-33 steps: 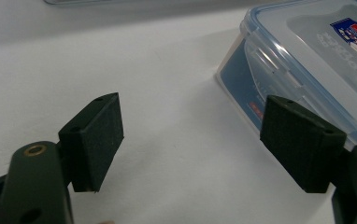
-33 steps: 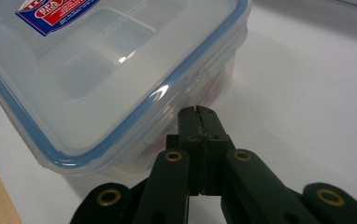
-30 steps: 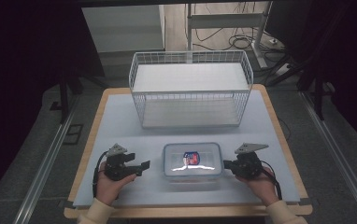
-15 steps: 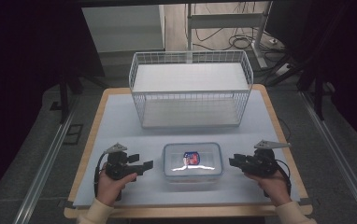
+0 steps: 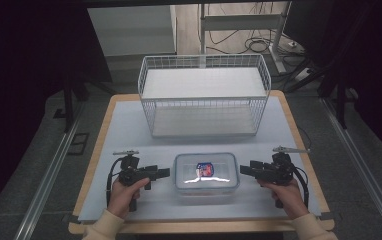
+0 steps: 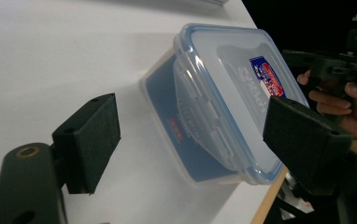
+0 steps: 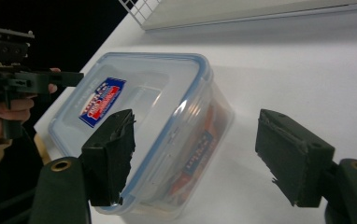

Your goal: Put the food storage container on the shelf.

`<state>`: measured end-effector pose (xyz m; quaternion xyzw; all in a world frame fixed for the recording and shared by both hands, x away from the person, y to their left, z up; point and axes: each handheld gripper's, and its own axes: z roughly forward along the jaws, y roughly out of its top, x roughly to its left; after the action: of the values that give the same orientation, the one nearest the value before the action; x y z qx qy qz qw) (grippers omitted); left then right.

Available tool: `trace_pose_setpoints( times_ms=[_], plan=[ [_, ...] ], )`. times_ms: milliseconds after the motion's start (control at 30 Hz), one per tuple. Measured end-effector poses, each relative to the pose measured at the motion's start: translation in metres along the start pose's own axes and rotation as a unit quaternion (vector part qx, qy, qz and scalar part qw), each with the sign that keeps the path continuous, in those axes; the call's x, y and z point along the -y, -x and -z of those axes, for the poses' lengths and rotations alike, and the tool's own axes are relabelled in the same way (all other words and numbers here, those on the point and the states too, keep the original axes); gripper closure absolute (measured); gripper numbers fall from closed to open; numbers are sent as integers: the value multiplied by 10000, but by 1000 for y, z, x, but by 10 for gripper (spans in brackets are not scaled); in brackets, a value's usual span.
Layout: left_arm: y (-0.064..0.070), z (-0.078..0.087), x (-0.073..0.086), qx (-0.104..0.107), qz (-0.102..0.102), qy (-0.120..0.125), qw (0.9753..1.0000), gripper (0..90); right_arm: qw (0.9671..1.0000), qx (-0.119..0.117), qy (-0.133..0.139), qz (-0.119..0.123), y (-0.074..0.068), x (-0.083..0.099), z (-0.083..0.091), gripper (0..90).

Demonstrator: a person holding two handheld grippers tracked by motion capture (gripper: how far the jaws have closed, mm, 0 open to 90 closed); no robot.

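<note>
Both grippers have shifted since a second ago: my right gripper [image 5: 245, 170] swung outward and now points back at the box, while my left gripper [image 5: 165, 173] sits slightly lower. I see a clear plastic box [image 5: 206, 172], rounded rectangle with a blue-rimmed clip lid, at lower centre of the pale worktop [image 5: 119, 125]. Its red-and-blue label [image 6: 266, 77] is too small to read. Each hand grips from below, jaws level and spread wide, flanking the box without touching. A white wire basket [image 5: 204, 95] stands above.
</note>
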<state>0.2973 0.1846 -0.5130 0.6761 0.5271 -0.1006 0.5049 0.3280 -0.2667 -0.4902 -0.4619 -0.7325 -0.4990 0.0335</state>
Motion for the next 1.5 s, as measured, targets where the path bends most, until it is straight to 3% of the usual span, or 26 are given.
trace_pose_setpoints(
  times_ms=[300, 500, 600, 833, 1133, 1267, 1500],
  plan=[
    [3, -25, -2, 325, 74, -323, 9989, 163, 9999, 123, -59, 94, 0, 1, -1, 261],
    [1, -33, 2, 556, 243, -472, 9970, 163, 9997, 142, -121, 147, -2, 1, -2, 247],
    [2, -37, 4, 572, 272, -519, 9966, 165, 9997, 142, -122, 171, -2, 1, -2, 245],
    [2, -44, 8, 822, 429, -653, 9935, 176, 9996, 168, -117, 201, -1, 1, -1, 242],
    [4, -42, 10, 652, 373, -473, 9961, 260, 9997, 95, -166, 160, -1, 1, -2, 244],
    [5, -41, 9, 622, 328, -424, 9966, 293, 9997, -61, -214, 49, 0, 1, -4, 242],
    [5, -38, 9, 616, 275, -345, 9971, 325, 9974, -389, -556, -257, -1, -2, -21, 226]
  ],
)
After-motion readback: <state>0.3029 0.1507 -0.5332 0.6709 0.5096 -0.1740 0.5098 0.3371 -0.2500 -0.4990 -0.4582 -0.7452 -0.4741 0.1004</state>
